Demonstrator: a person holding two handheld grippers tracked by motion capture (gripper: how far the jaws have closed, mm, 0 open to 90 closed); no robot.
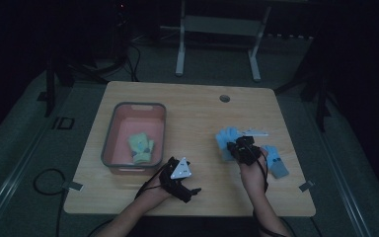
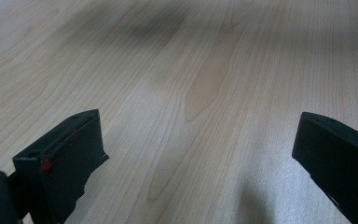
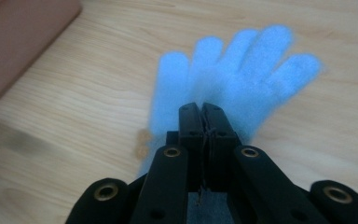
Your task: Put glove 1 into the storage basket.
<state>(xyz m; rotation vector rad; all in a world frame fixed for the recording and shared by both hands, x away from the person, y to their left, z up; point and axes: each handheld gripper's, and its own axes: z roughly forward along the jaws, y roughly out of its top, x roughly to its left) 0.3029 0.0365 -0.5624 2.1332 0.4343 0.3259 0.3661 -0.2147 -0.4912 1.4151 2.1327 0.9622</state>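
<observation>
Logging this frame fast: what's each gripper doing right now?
Left gripper: jaws open, nothing between them, over bare table.
Right gripper: jaws shut, apparently on the light blue glove.

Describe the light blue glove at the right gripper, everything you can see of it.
The light blue glove looks soft and fuzzy, like knitted fleece. It lies flat on the wooden table, its separate fingers spread and pointing away from the right gripper. The gripper's jaws are shut together over the glove's cuff end; whether they pinch the fabric cannot be told. In the high view it lies right of the pink bin.
</observation>
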